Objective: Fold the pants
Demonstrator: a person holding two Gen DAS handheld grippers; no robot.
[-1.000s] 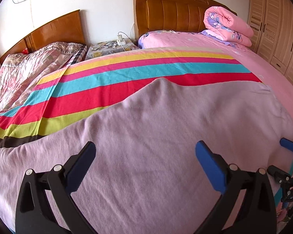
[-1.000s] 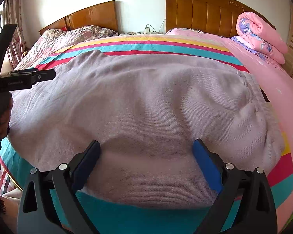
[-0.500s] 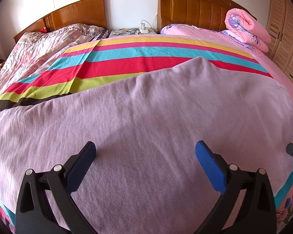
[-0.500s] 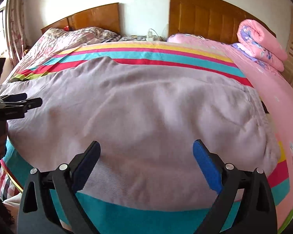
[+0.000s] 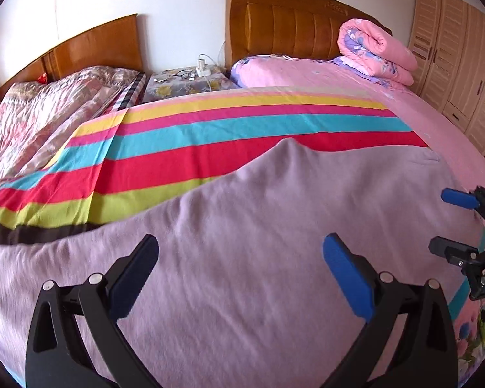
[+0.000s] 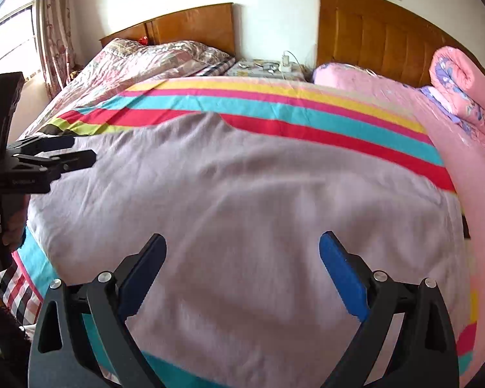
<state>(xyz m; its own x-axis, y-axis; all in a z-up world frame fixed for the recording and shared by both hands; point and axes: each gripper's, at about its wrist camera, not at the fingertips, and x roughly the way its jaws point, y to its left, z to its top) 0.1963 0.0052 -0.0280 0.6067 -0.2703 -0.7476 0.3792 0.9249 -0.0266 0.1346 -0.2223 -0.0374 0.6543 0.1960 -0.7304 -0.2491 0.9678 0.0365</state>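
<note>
Pants (image 5: 258, 258): I see them spread flat over the striped blanket (image 5: 242, 135).
Left gripper (image 5: 241, 258): jaws apart above the cloth.
Right gripper (image 6: 242, 255): jaws apart, my 3 o'clock neighbour.

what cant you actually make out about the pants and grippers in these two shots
- Pants: the near edge is hidden behind the open left gripper in the left wrist view, and the left end is cut off by the frame.
- Waistband or leg ends: unclear in the right wrist view, where the fabric is motion-blurred.
- Whether the open right gripper touches the fabric: not clear.
- Nightstand items: too small.
</note>
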